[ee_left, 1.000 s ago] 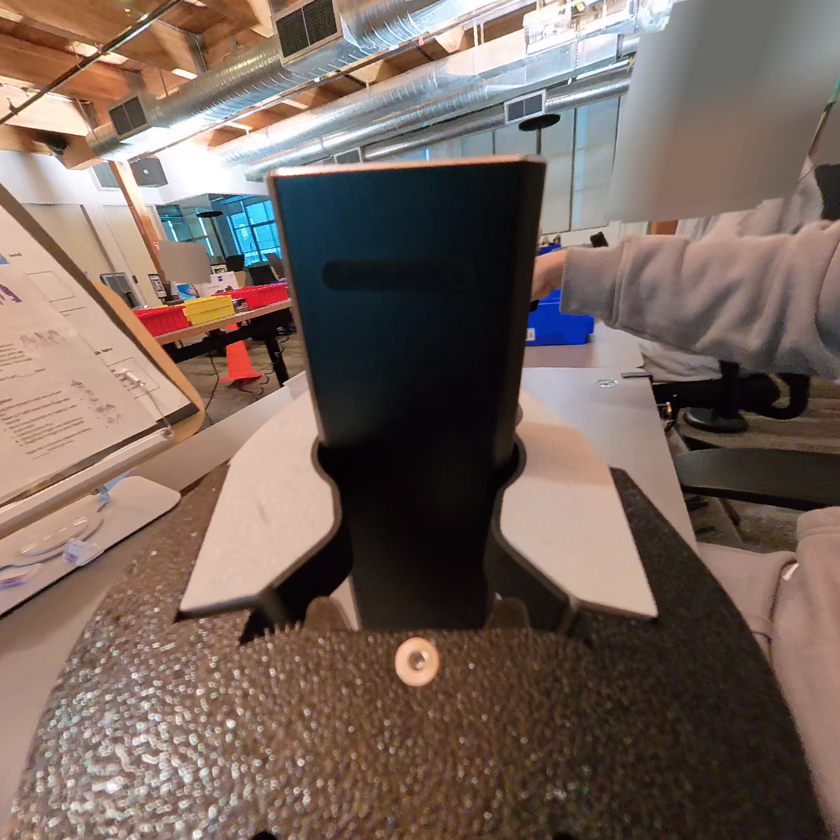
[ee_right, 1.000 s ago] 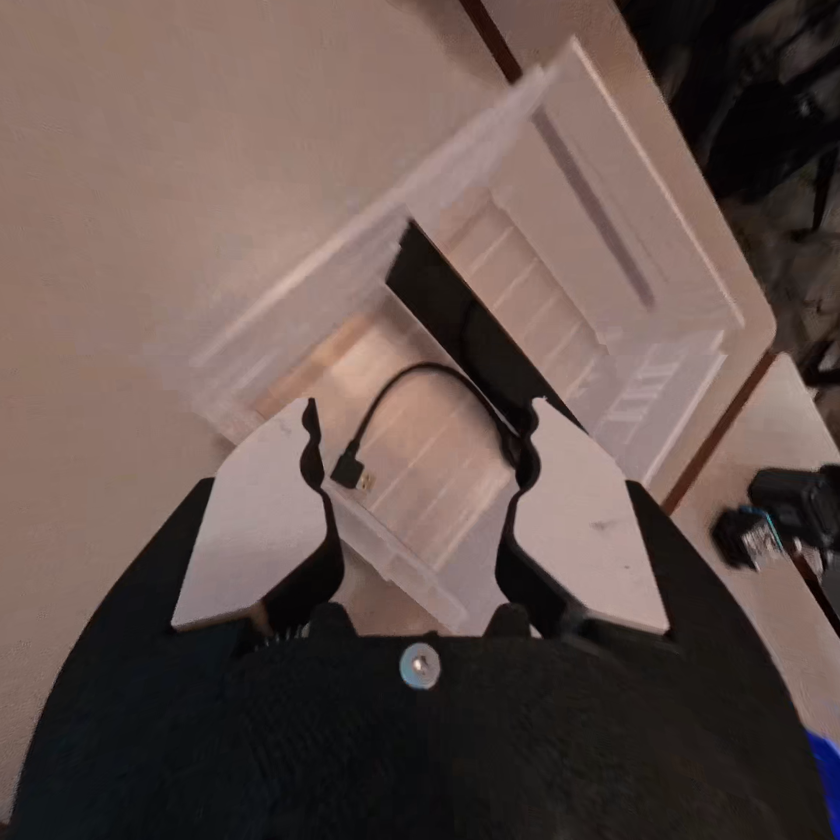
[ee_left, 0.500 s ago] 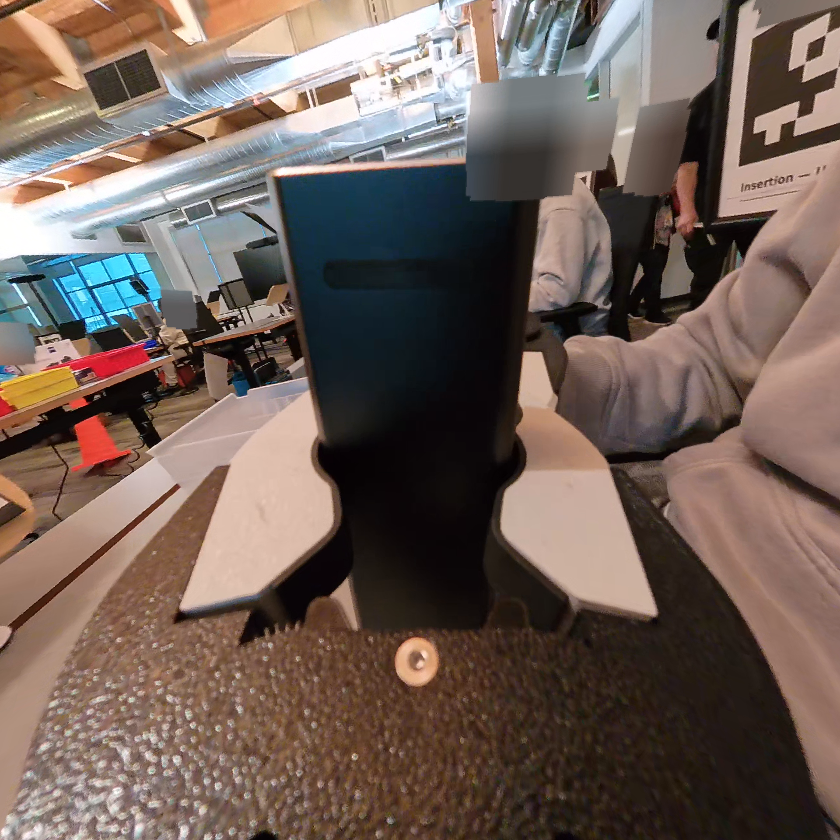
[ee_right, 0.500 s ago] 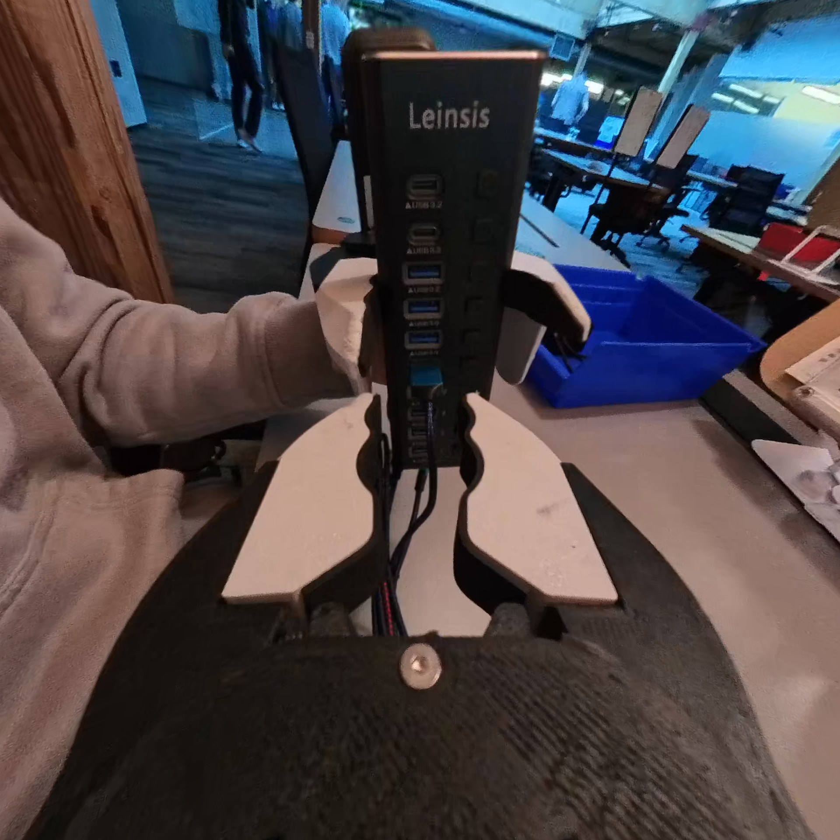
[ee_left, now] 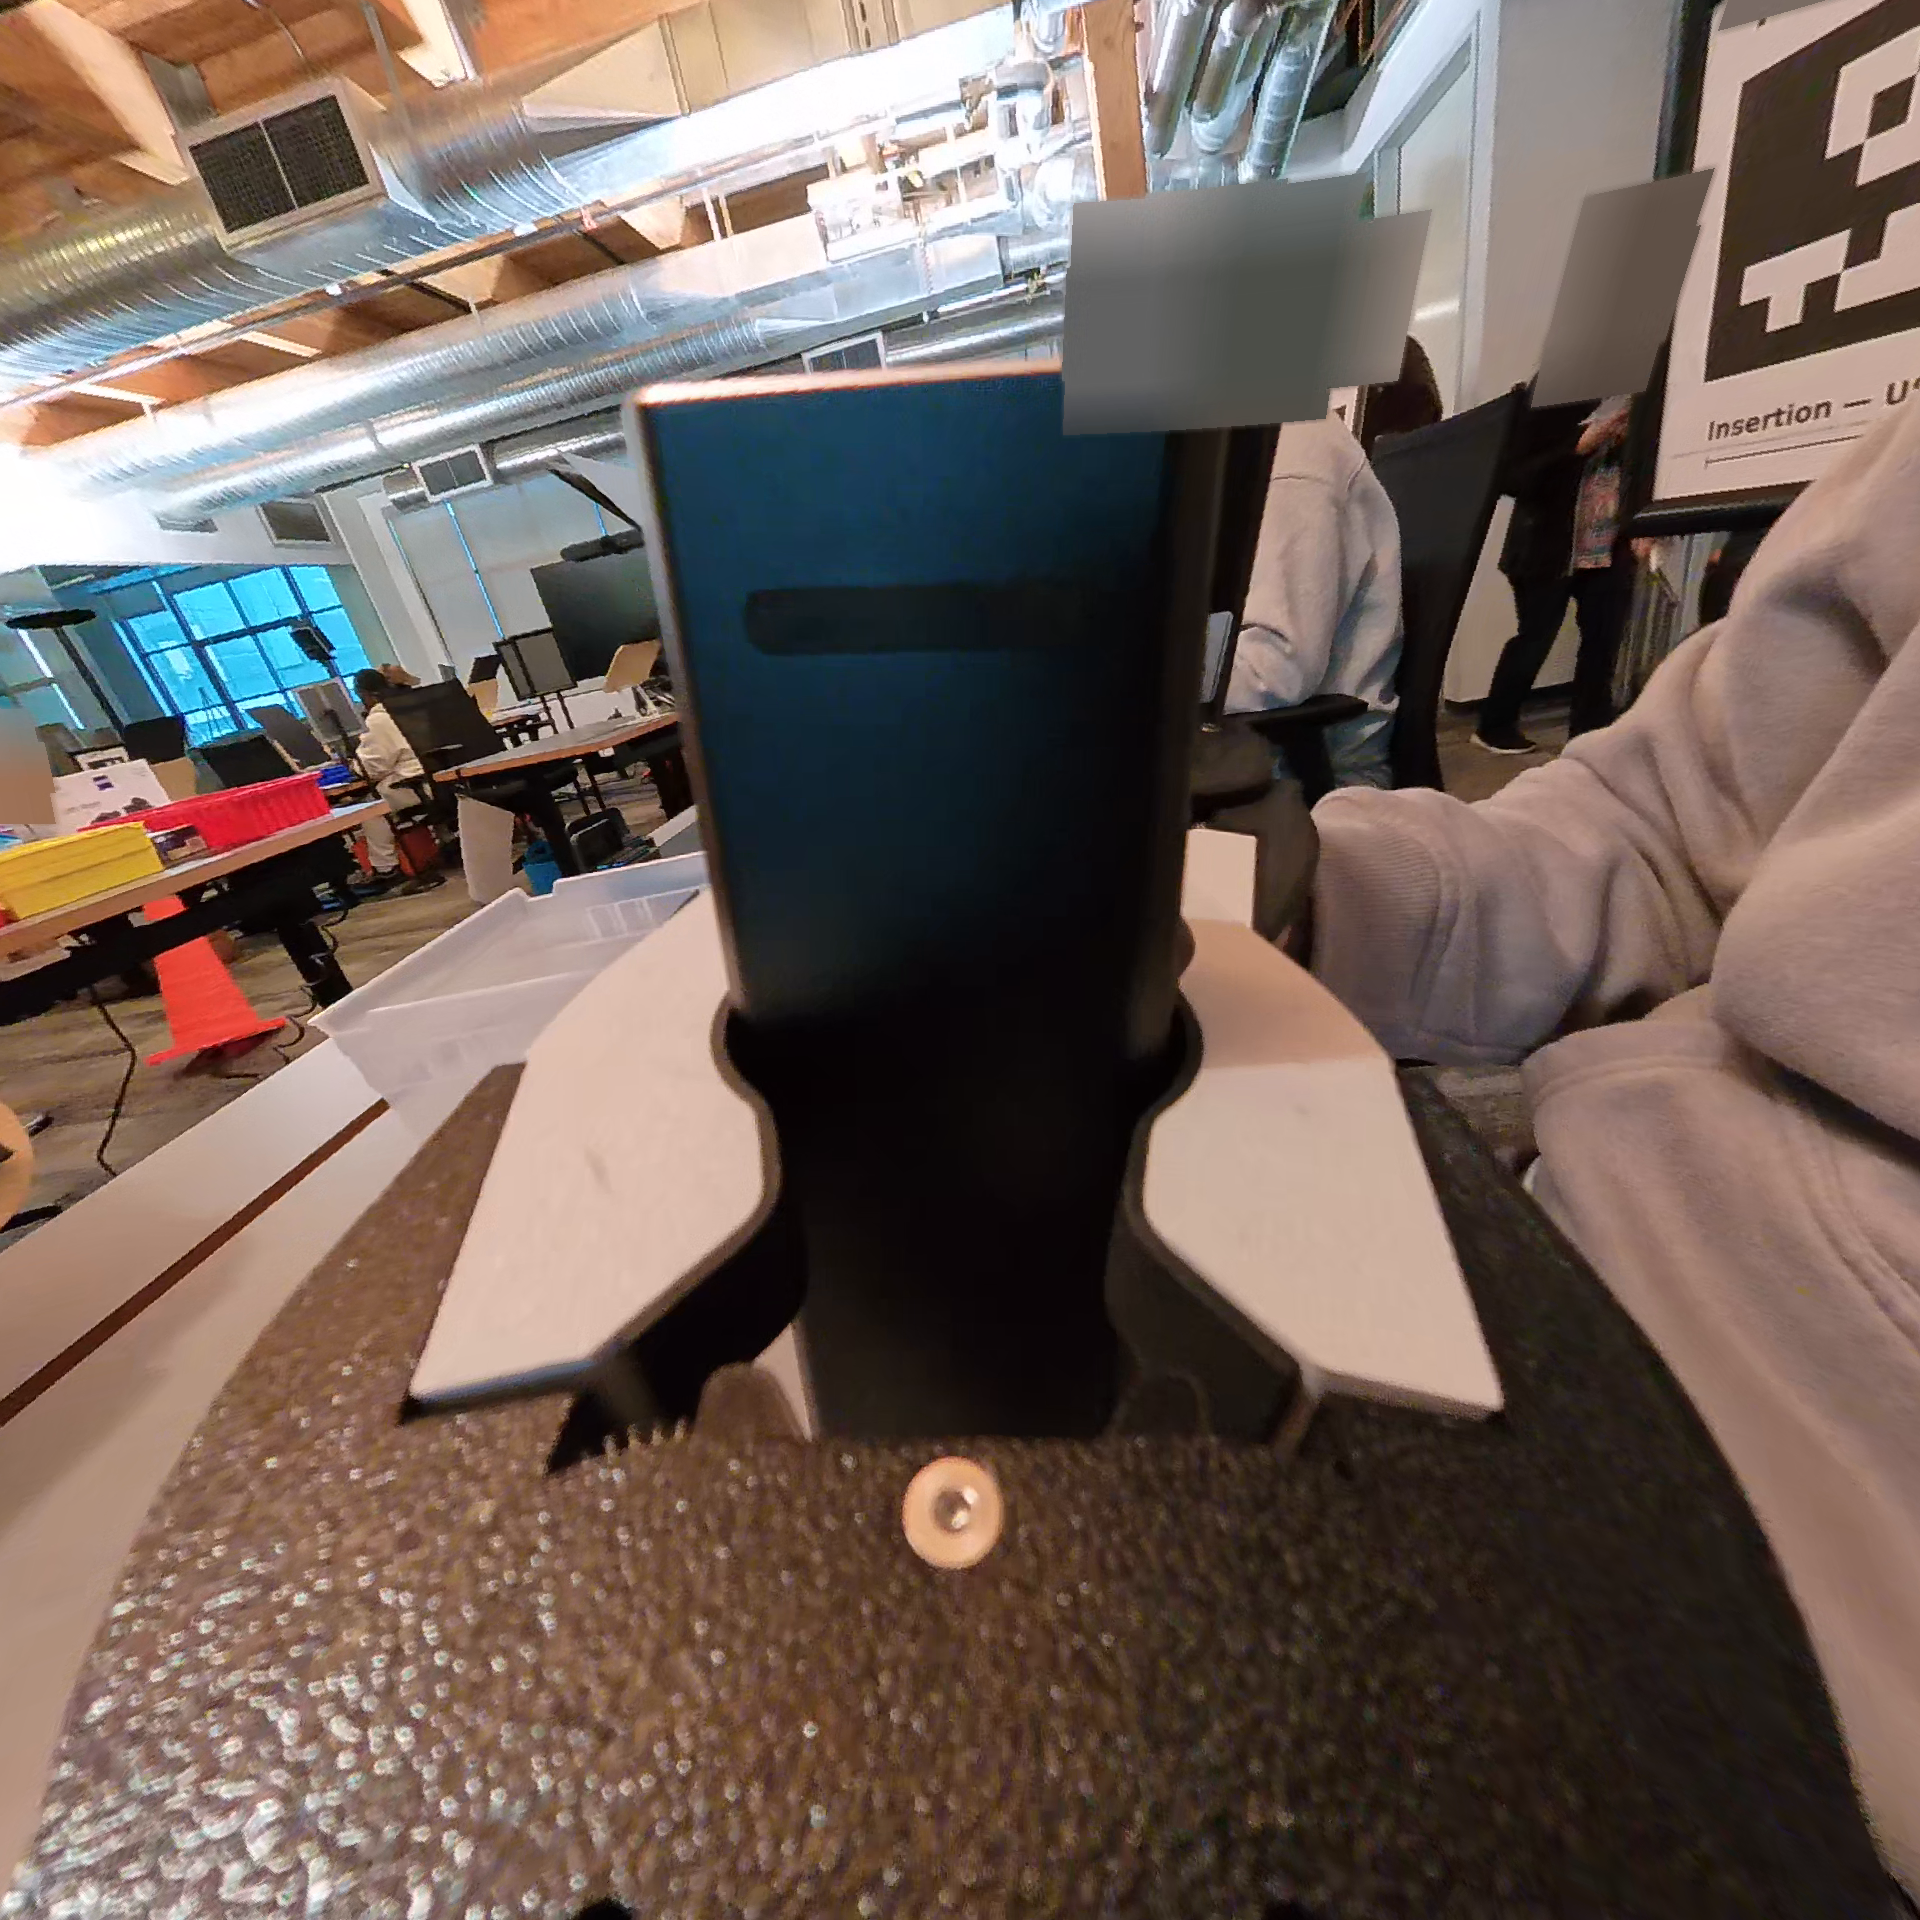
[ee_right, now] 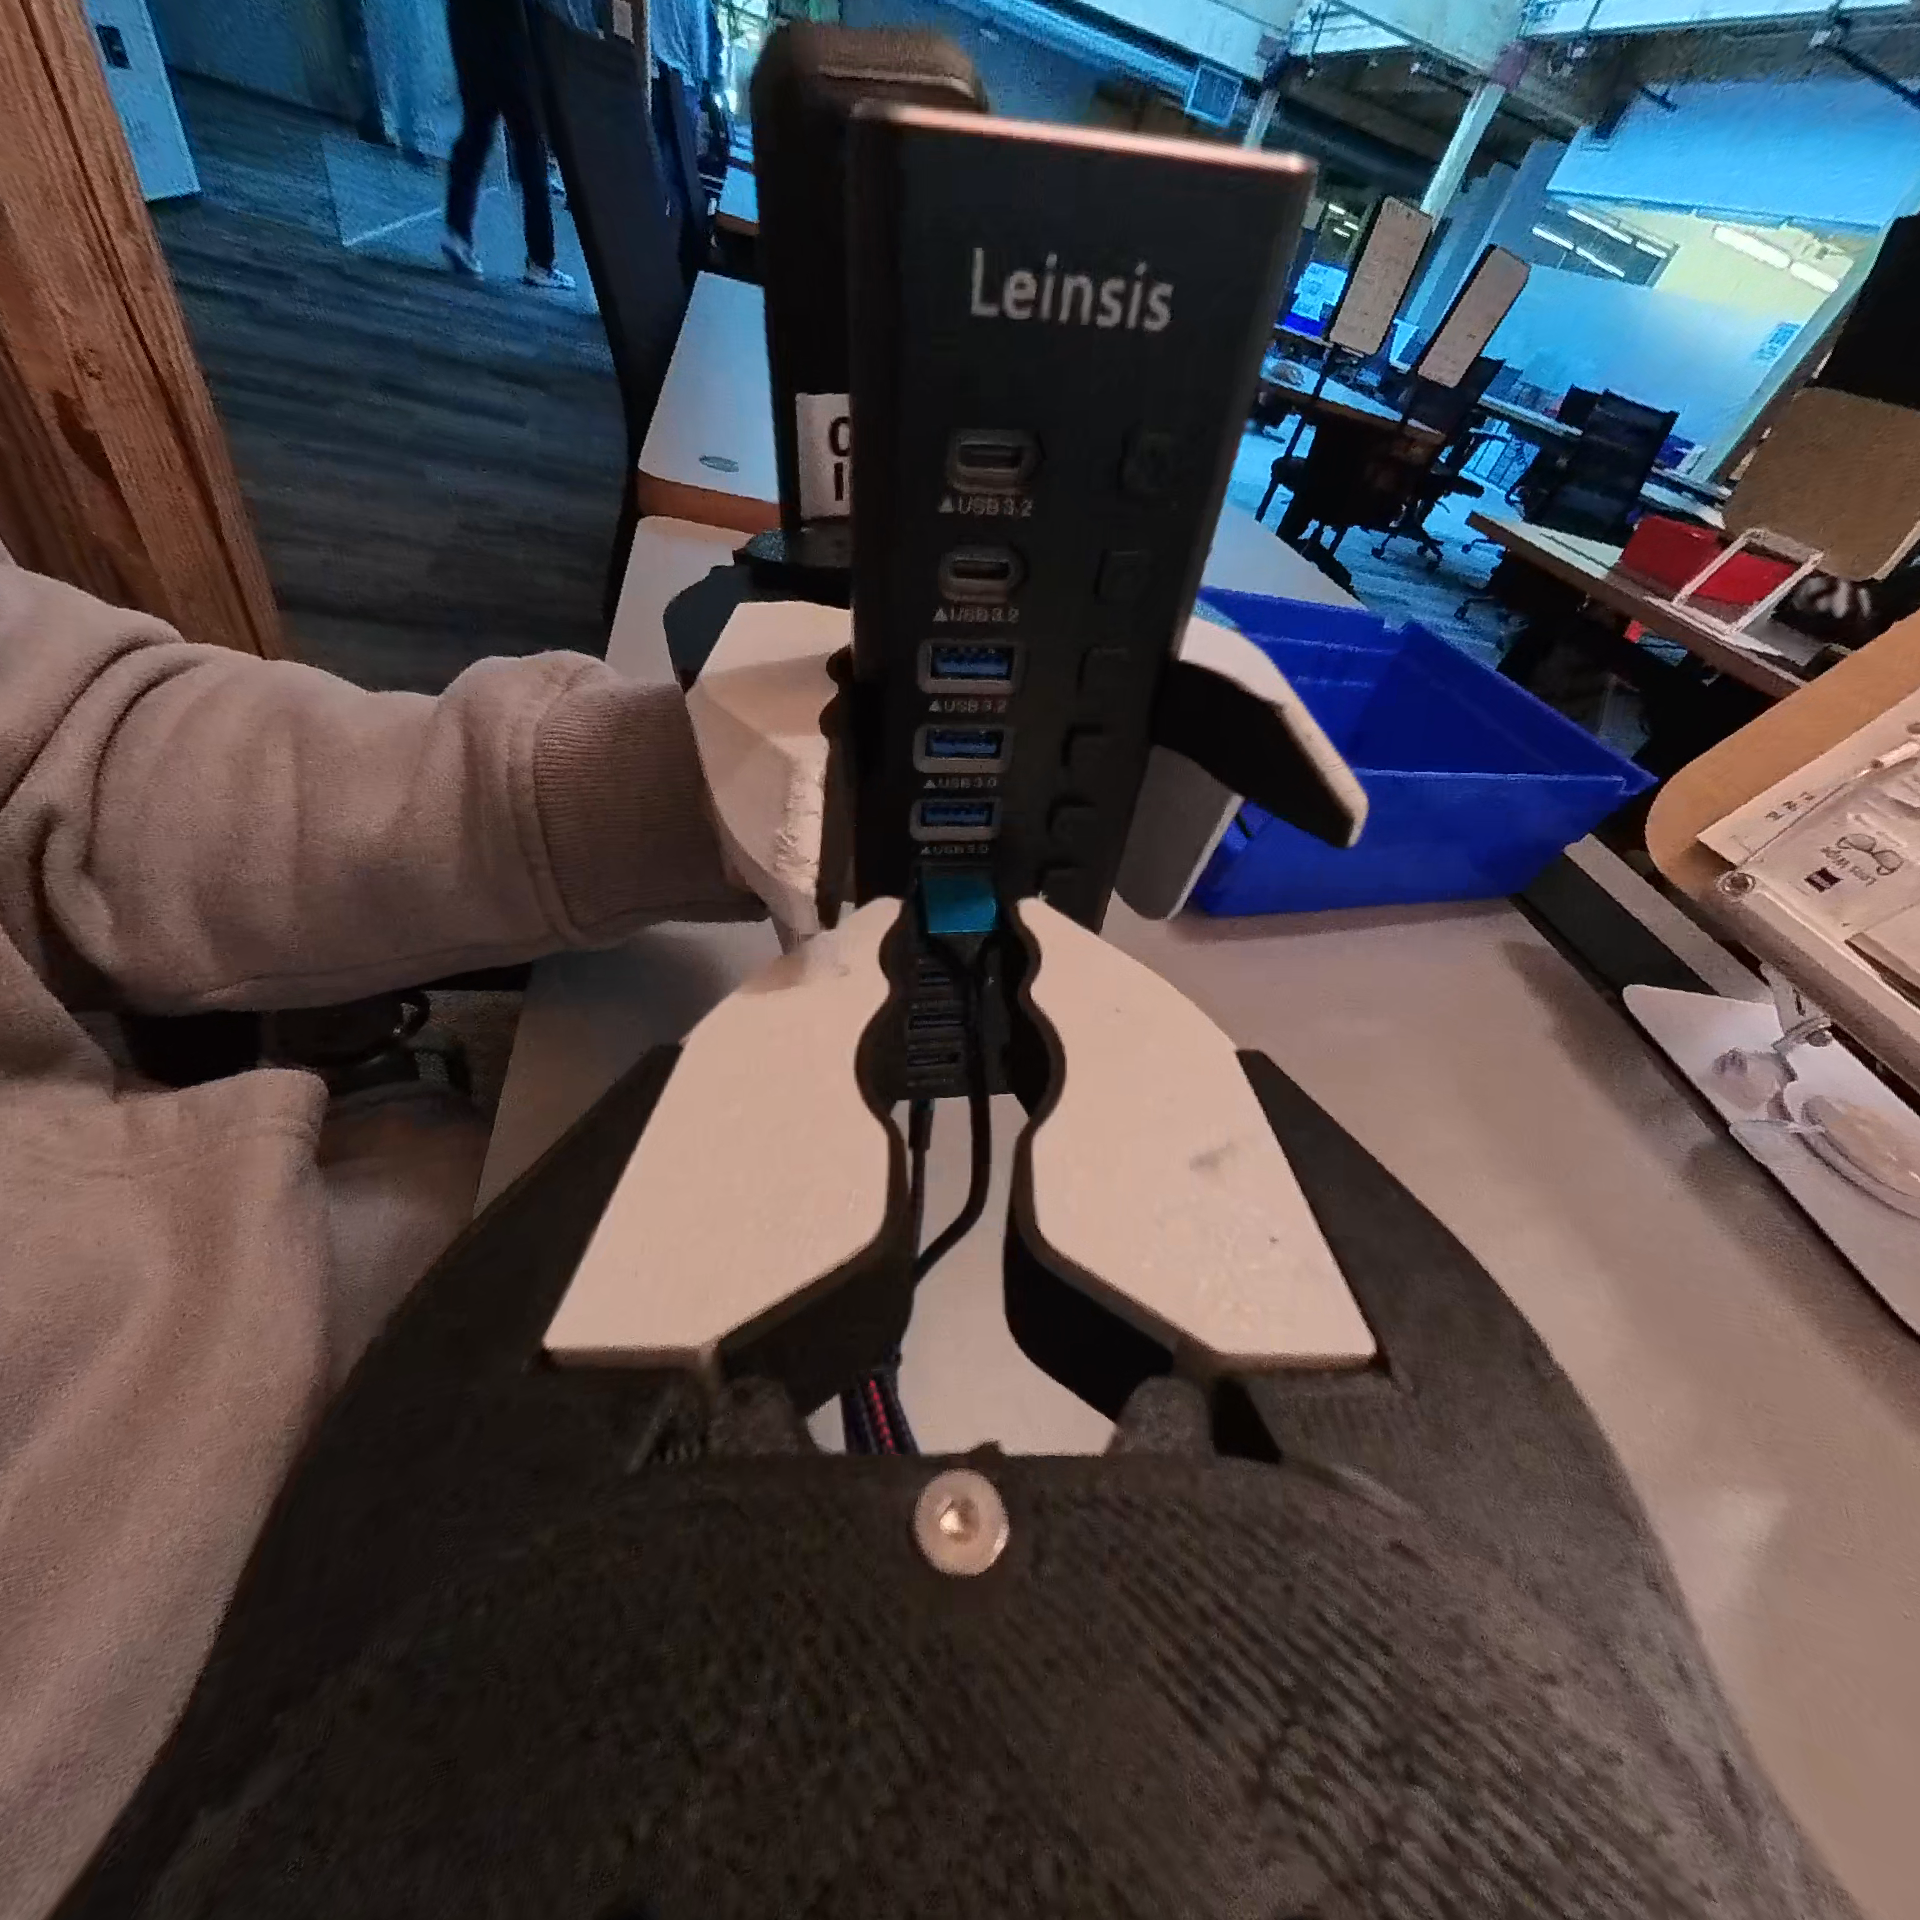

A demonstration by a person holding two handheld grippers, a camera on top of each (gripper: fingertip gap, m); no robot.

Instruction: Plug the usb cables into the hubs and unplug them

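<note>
Black hub (ee_right: 1049, 520) upright, one; left gripper (ee_left: 956, 1049) clamps it.

Left gripper (ee_left: 956, 1023): two flat white fingers (ee_left: 613, 1174) with wavy black inner edges, on a grainy dark-brown body with one silver screw (ee_left: 952, 1525). Right gripper (ee_right: 961, 925): same white fingers, black ribbed body, silver screw. Grey fleece sleeve (ee_right: 343, 810), ribbed cuff.

Tall black metal USB hub (ee_right: 1049, 520) upright btwn left gripper (ee_right: 1039, 758) fingers; blue plug (ee_right: 956, 909) in its port column, right gripper (ee_right: 956, 935) in front; blue plastic bin (ee_right: 1455, 769) behind-right on grey table (ee_right: 1455, 1195).
</note>
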